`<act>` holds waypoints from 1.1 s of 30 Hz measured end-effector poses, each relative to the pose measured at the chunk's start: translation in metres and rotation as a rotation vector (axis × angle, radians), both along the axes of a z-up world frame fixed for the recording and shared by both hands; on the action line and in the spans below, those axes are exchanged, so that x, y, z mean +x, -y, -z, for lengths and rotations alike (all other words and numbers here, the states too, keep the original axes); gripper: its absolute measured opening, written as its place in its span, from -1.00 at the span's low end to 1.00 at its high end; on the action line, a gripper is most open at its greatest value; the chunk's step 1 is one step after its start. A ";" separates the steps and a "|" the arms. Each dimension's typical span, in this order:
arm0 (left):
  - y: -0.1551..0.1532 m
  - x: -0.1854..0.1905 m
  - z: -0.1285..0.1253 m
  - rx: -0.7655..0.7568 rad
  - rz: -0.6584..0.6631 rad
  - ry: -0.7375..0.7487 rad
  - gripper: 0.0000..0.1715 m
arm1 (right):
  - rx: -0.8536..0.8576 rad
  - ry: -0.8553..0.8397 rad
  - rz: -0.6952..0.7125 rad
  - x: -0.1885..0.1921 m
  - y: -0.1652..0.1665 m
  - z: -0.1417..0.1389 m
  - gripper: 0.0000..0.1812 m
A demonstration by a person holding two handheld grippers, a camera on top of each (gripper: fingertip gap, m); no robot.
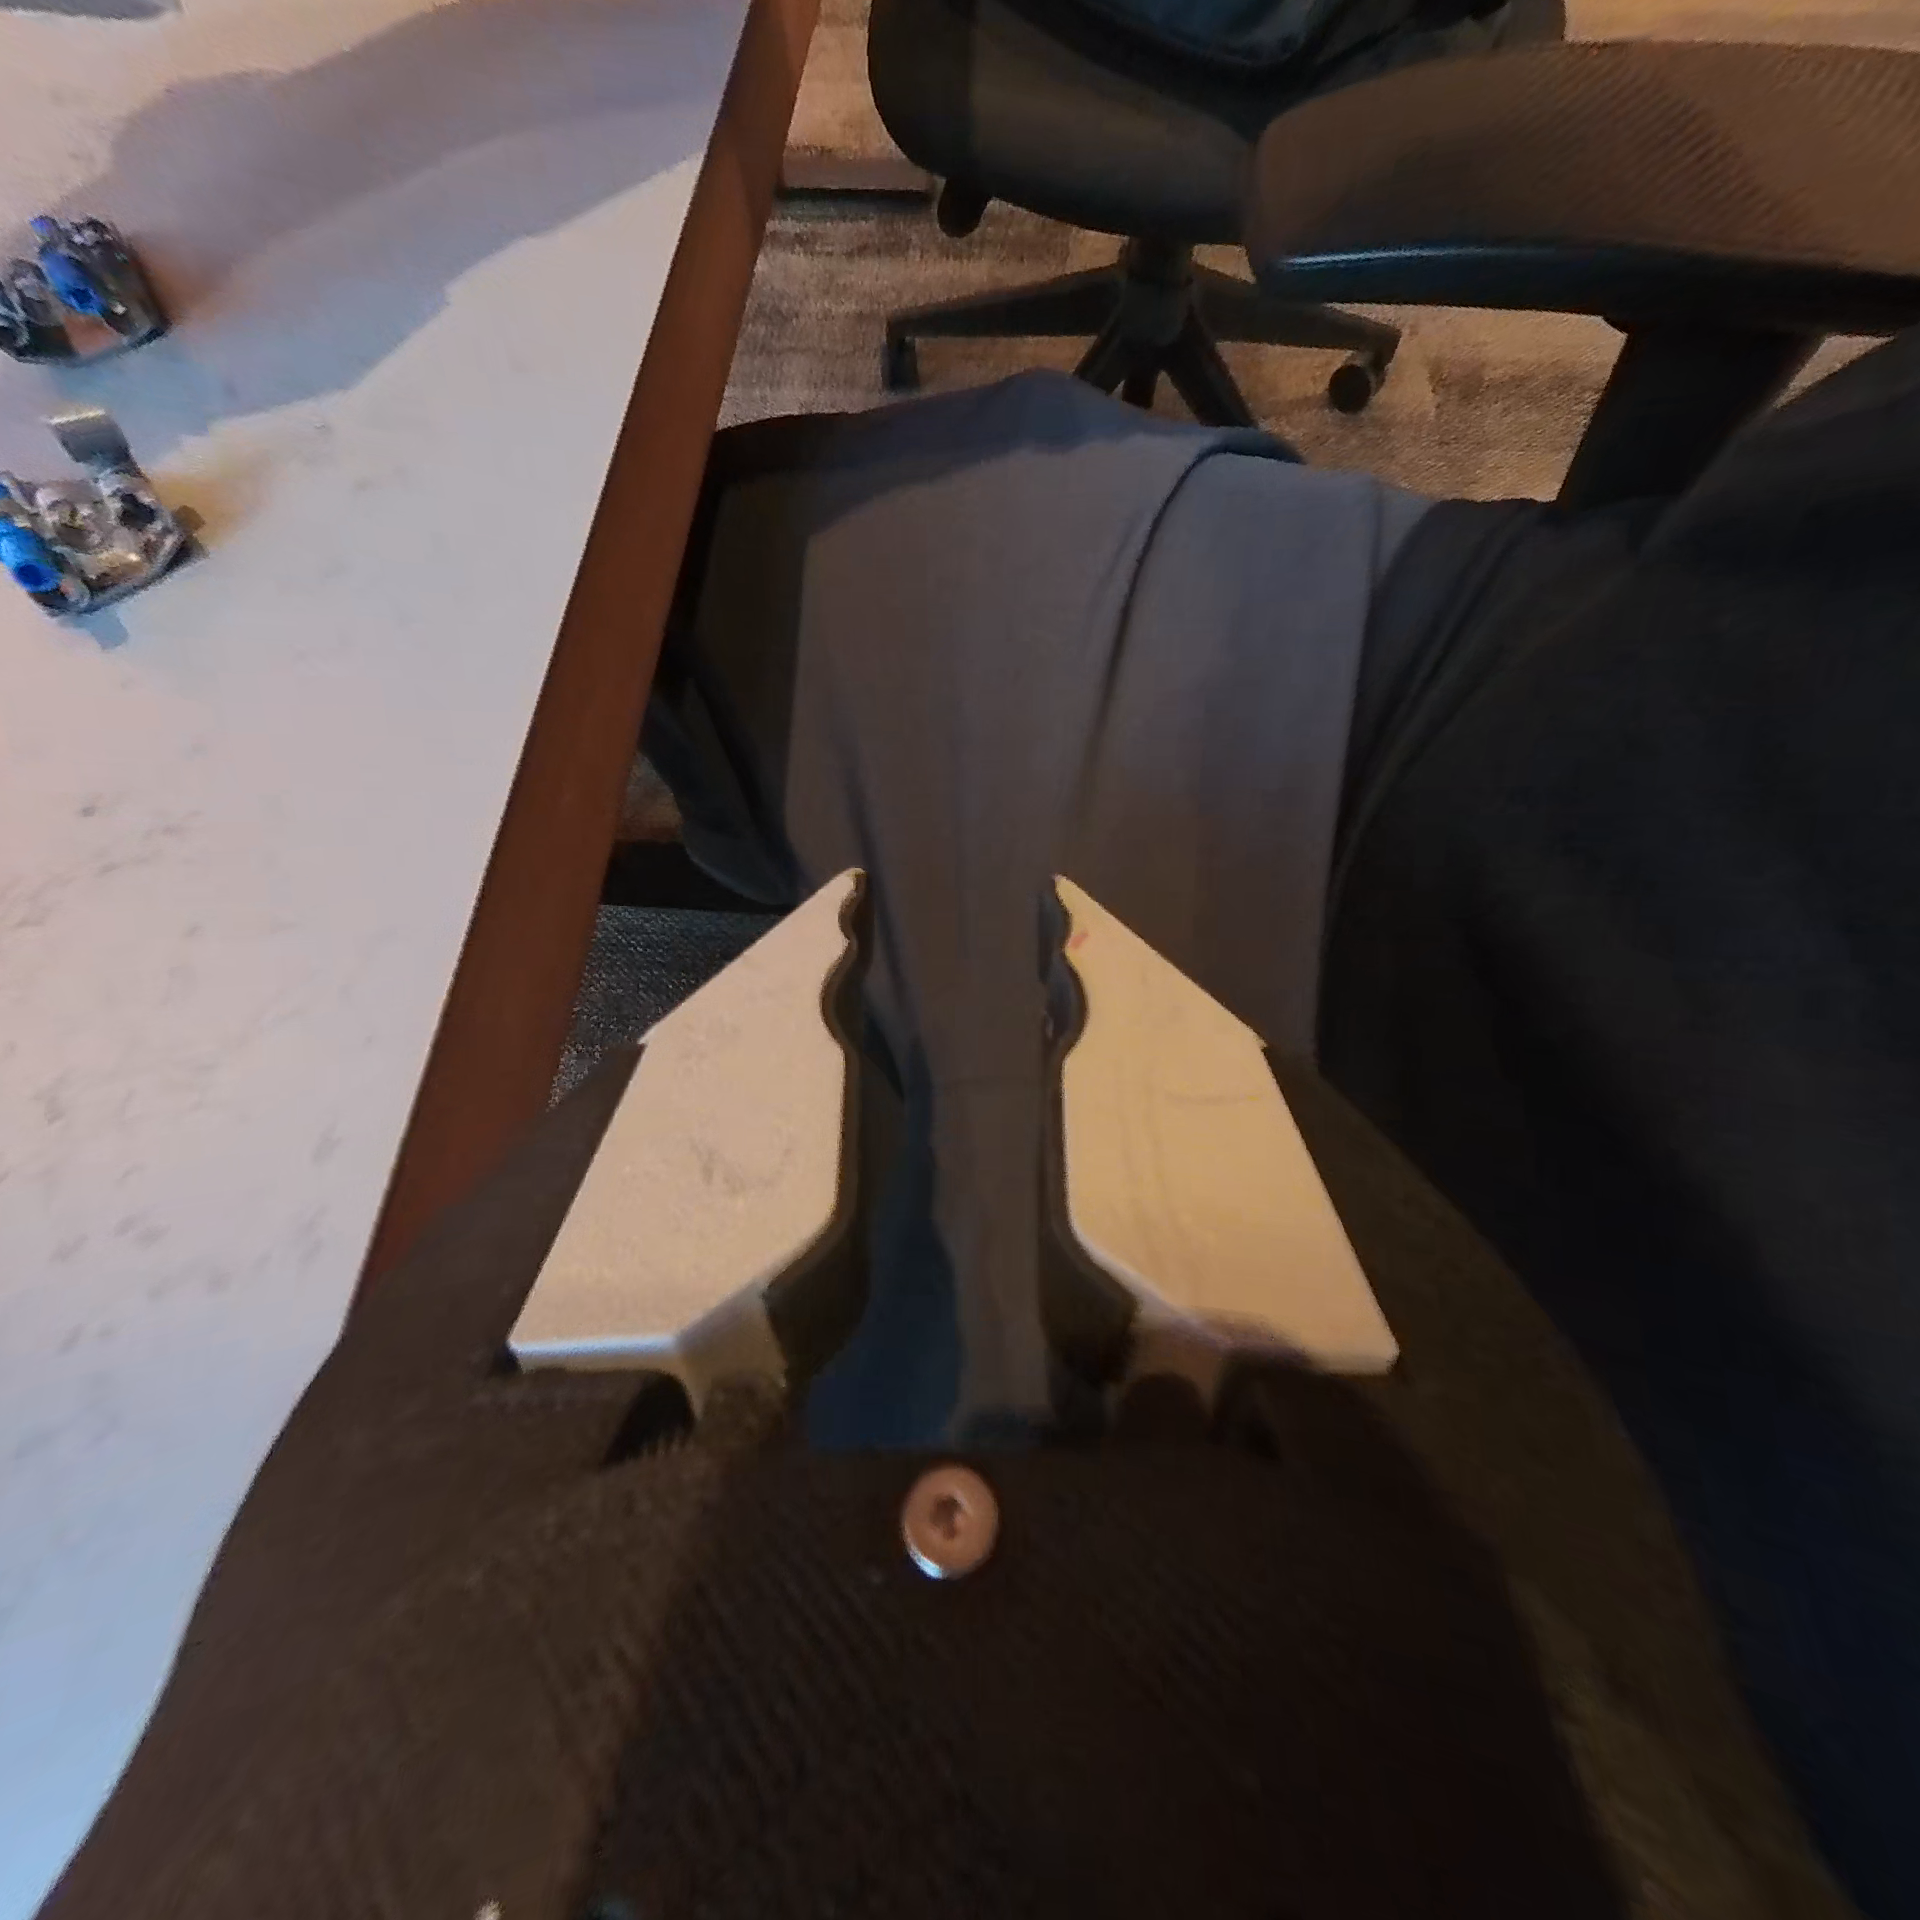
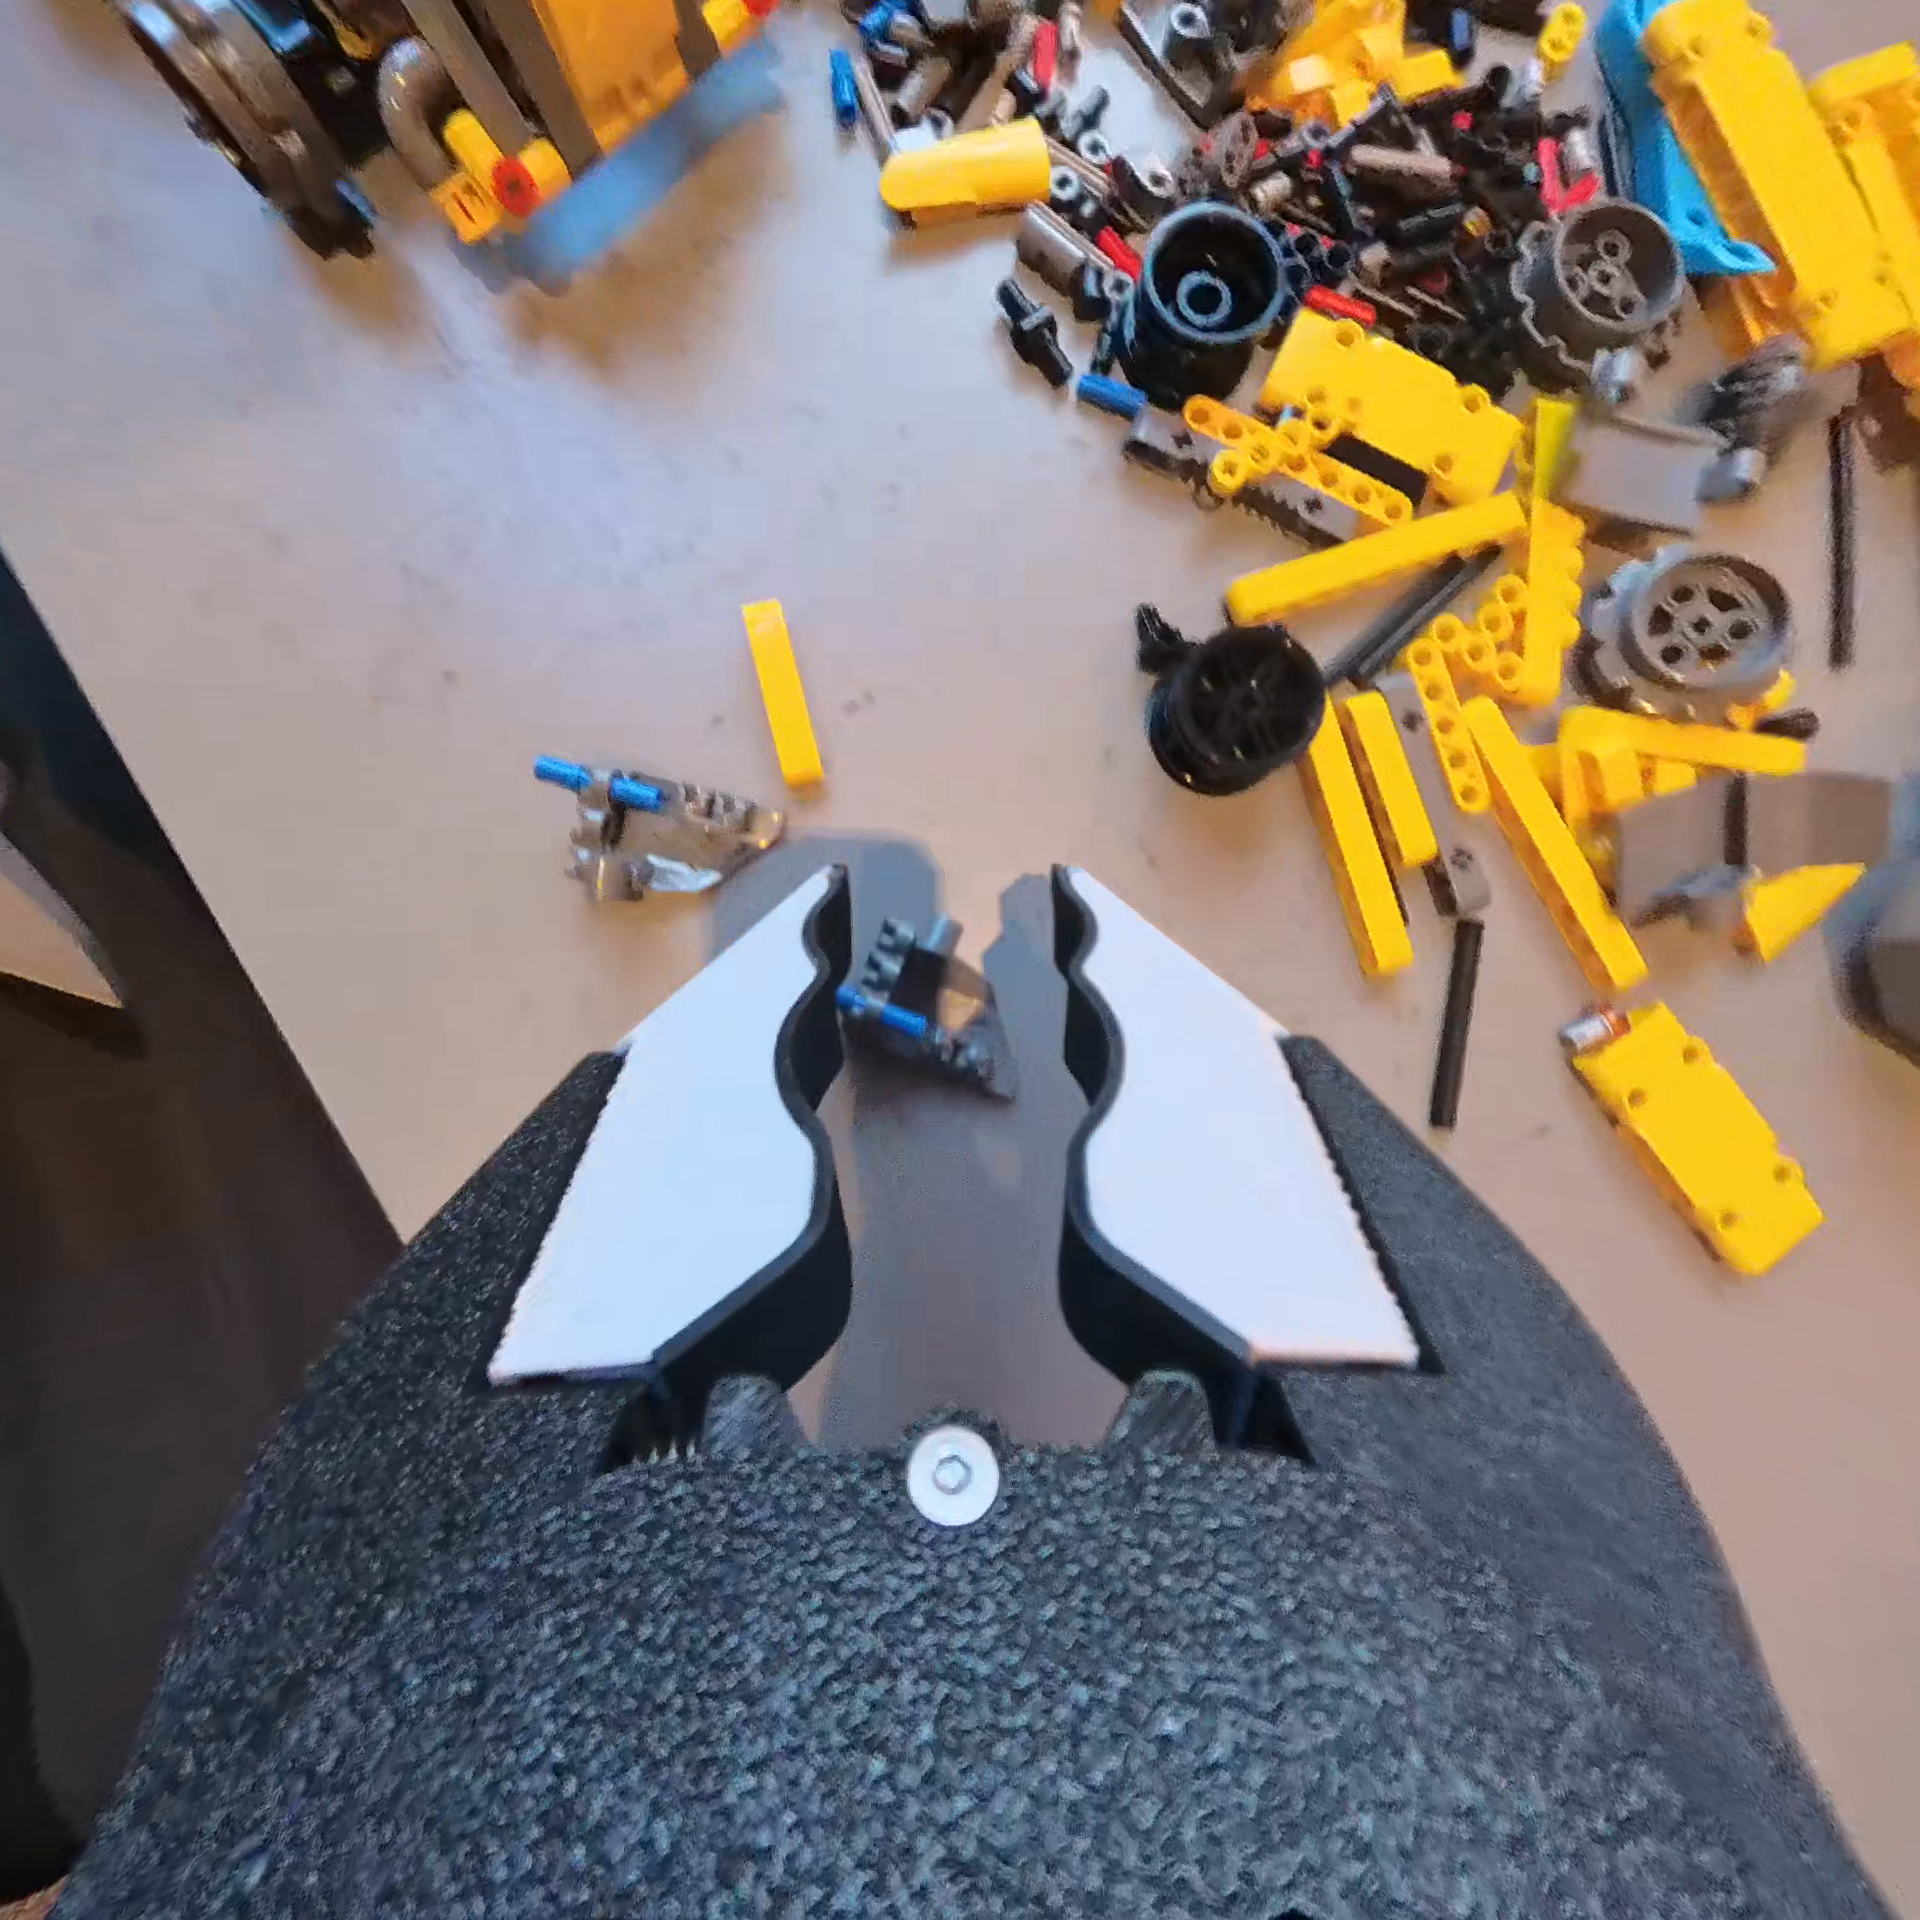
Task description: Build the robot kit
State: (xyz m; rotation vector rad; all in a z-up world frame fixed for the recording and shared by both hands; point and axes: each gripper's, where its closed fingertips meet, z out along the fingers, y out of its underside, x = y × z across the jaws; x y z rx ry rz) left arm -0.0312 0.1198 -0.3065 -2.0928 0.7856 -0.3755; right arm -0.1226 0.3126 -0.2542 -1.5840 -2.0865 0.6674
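My right gripper (image 2: 951,883) is open above the table, its jaws either side of a small dark grey brick piece with blue pins (image 2: 925,1003) that lies on the table between the fingers. A similar silver-grey piece with blue pins (image 2: 665,831) lies just left of the fingertips, and a loose yellow beam (image 2: 784,691) lies ahead. My left gripper (image 1: 956,894) is open and empty, held off the table's edge over a person's lap in grey-blue cloth (image 1: 987,644). Two small grey pieces with blue pins (image 1: 78,286) (image 1: 88,540) show far left on the table.
A big pile of yellow, black and grey bricks, wheels and beams (image 2: 1455,468) fills the right and far side. A part-built yellow and black model (image 2: 416,114) stands at the far left. The table's brown edge (image 1: 623,623) runs diagonally; office chairs (image 1: 1143,208) stand beyond.
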 end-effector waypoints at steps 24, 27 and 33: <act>0.001 -0.003 0.006 -0.014 0.010 -0.021 -0.70 | 0.037 -0.058 -0.150 -0.045 0.039 0.003 -0.77; 0.000 -0.003 0.005 -0.014 0.011 -0.021 -0.70 | 0.059 -0.002 -0.184 -0.039 0.039 0.010 -0.78; 0.001 -0.001 0.008 -0.021 0.019 -0.026 -0.70 | 0.056 0.026 -0.235 -0.031 0.042 0.013 -1.00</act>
